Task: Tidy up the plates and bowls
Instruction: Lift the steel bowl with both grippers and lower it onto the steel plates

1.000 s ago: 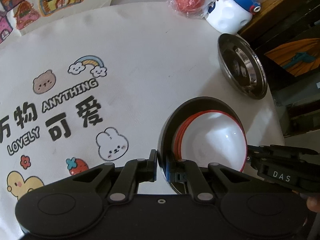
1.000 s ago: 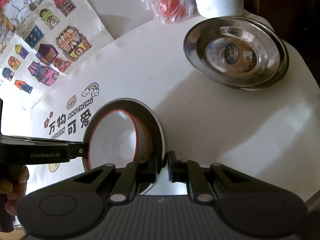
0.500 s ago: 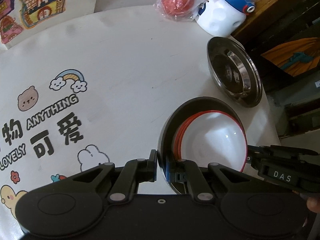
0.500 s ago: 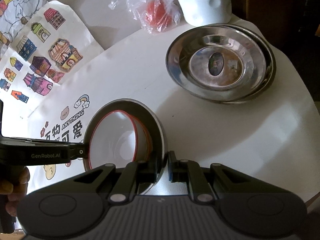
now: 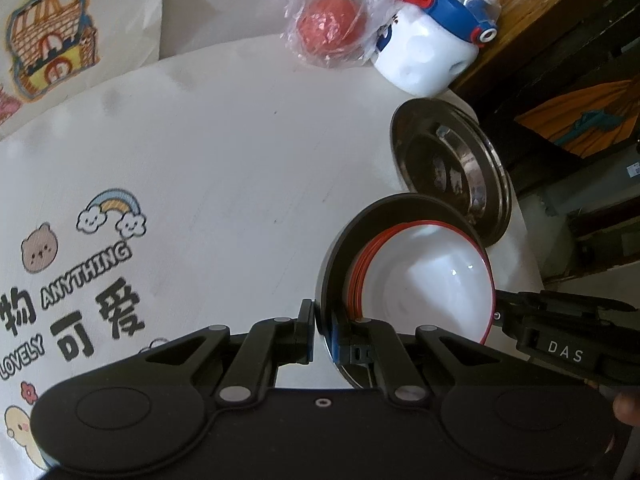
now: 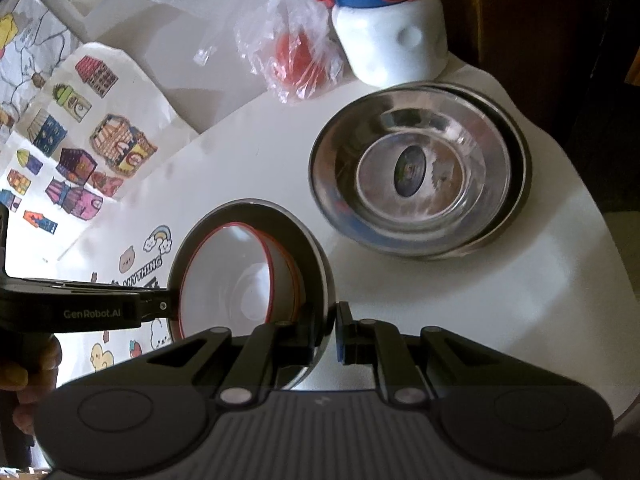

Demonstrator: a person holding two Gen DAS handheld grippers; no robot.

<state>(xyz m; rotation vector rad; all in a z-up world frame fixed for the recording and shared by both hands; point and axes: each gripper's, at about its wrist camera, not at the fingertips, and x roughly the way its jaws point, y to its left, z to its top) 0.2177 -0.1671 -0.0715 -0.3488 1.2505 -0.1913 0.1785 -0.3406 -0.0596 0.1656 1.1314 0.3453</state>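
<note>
Right wrist view shows both grippers, left gripper [image 6: 168,306] and right gripper [image 6: 334,330], clamping the nested bowls [image 6: 248,276] aloft, not yet stacked on the steel plates [image 6: 420,176].

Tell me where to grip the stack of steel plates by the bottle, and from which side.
Grip the steel plates by the flared rim on the near edge, coming in low from the open table side. The stack lies flat; the white bottle crowds its far side. Both grippers now hold the bowl stack.

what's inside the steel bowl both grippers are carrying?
Nested white bowls with red rims, at least two rims showing, inside the steel bowl. Exact count and the steel bowl's floor are covered.
</note>
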